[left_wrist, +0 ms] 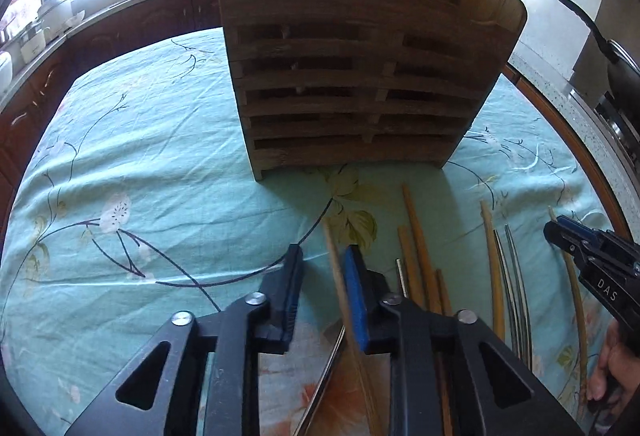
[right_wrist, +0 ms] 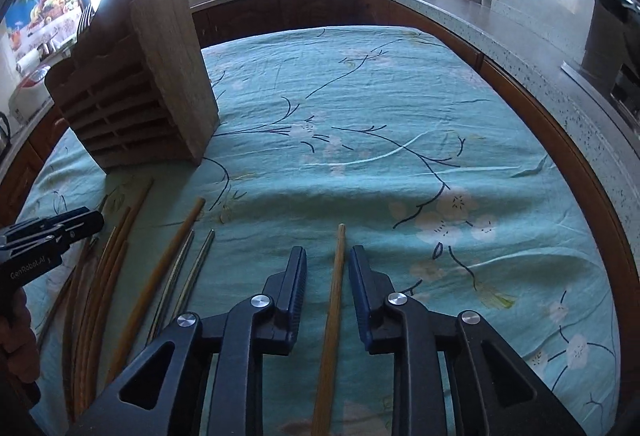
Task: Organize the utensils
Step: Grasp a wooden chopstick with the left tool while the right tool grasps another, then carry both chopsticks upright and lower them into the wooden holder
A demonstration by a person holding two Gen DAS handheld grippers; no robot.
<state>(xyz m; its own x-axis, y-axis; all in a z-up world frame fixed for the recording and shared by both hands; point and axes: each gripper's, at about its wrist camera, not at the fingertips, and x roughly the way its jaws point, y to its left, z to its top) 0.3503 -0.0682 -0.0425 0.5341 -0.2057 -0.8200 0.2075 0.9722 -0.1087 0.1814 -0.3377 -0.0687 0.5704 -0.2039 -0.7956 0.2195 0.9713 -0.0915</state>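
chopsticks [right_wrist: 334, 292] loose in a row on the tablecloth [right_wrist: 400, 116] near its front edge, before the wooden holder [left_wrist: 352, 76] | left gripper [left_wrist: 322, 268] (marked "GenRobot.AI") fingers spread, pale chopstick [left_wrist: 336, 268] between | right gripper [right_wrist: 328, 268] ("DAS") fingers apart around one stick, not pressing.

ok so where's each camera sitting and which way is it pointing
left wrist: on the left tool, angled down at the tablecloth, facing the wooden rack; its own fingers and the right tool show.
right wrist: on the right tool, angled down over a chopstick, rack at far left; left tool shows at the left edge.
shared: rack, loose chopsticks, tablecloth, each other's tool.
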